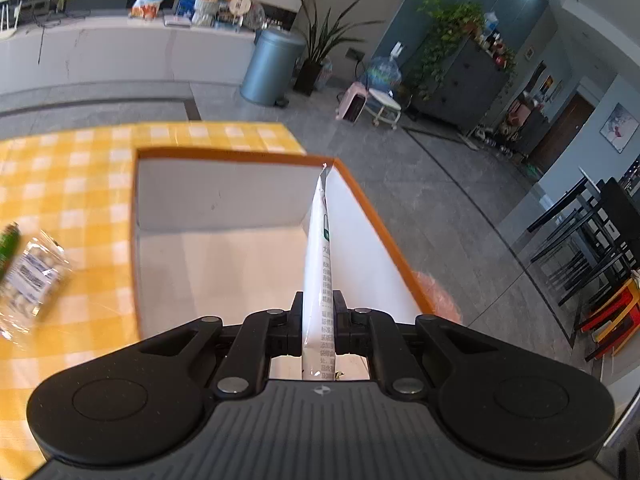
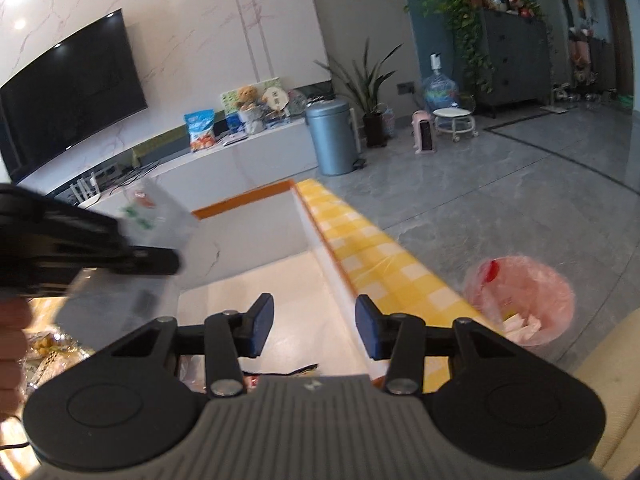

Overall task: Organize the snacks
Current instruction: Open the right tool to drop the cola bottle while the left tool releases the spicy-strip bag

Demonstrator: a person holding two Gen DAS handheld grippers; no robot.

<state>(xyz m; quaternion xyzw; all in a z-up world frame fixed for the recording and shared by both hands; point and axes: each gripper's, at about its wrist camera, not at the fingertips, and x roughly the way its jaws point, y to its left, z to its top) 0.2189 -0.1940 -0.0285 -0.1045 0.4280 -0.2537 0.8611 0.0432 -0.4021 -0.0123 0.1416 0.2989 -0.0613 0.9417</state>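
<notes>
My left gripper [image 1: 318,320] is shut on a white snack packet [image 1: 318,248], seen edge-on, held over the open white box with an orange rim [image 1: 240,156]. In the right wrist view the left gripper [image 2: 160,260] comes in from the left with the blurred packet [image 2: 156,216] above the same box [image 2: 240,204]. My right gripper [image 2: 314,330] is open and empty, low over the box's near right side. A clear bag of pale snacks [image 1: 32,276] lies on the yellow checked cloth [image 1: 80,184] left of the box.
A green packet [image 1: 8,244] lies at the left edge. More snack bags [image 2: 48,352] lie at the lower left. A pink-lined waste bin [image 2: 520,300] stands on the floor right of the table. The table edge [image 2: 384,256] runs beside the box.
</notes>
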